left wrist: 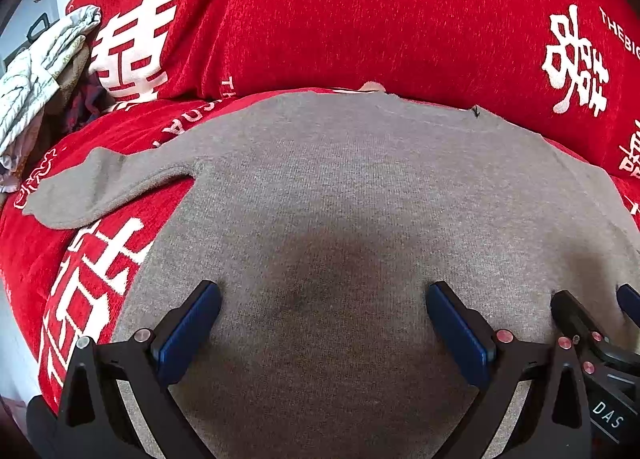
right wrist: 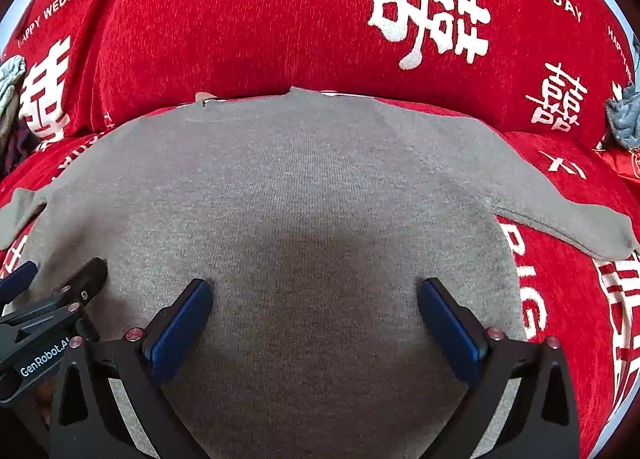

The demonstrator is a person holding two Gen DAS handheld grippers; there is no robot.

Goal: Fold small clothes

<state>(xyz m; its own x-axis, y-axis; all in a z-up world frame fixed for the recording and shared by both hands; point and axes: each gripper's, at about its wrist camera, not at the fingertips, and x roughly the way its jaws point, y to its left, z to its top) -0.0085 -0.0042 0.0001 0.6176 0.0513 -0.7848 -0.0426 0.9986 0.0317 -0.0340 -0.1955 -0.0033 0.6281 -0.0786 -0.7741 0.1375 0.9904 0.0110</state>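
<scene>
- Left wrist view: small grey knit sweater lies flat, sleeves out, on red printed cover; left gripper spread wide above it.
- Right gripper likewise spread; folding apparently not begun.

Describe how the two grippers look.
Both the left gripper and the right gripper have black angular frames, blue rectangular pads on the fingers, and small round reddish and silver pins at the joints. White lettering reads "DAS" on the right one, "GenRobot.AI" on the left.
</scene>
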